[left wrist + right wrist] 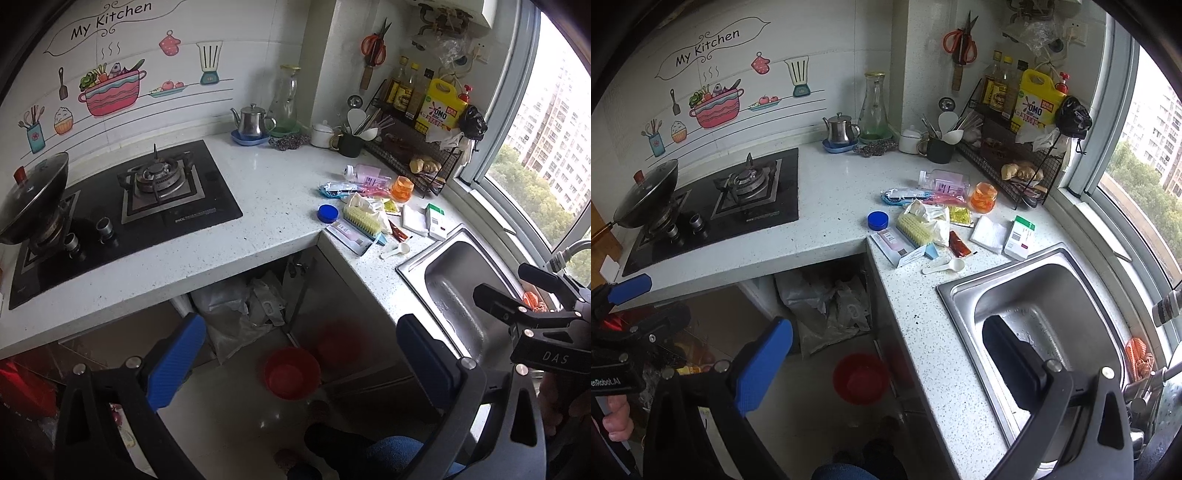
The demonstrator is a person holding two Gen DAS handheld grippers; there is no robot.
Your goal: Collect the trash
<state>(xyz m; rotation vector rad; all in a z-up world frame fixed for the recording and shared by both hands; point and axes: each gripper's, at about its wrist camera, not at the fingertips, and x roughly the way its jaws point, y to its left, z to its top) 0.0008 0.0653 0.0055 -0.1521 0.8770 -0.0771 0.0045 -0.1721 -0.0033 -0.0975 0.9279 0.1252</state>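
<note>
Both claws, left (299,354) and right (886,354), hang spread apart and empty above the floor, well short of the litter (934,221) heaped on the surface (831,192) beside the sink (960,291).

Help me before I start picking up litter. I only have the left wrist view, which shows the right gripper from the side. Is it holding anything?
Observer: No. The right gripper is wide open and empty, and hangs partly over the sink.
Operator: My view cuts off the basin. Is there any trash in it?
Observer: None in the part that shows. That part is wet and otherwise bare. The gripper hides the near end, so I cannot tell there.
</note>
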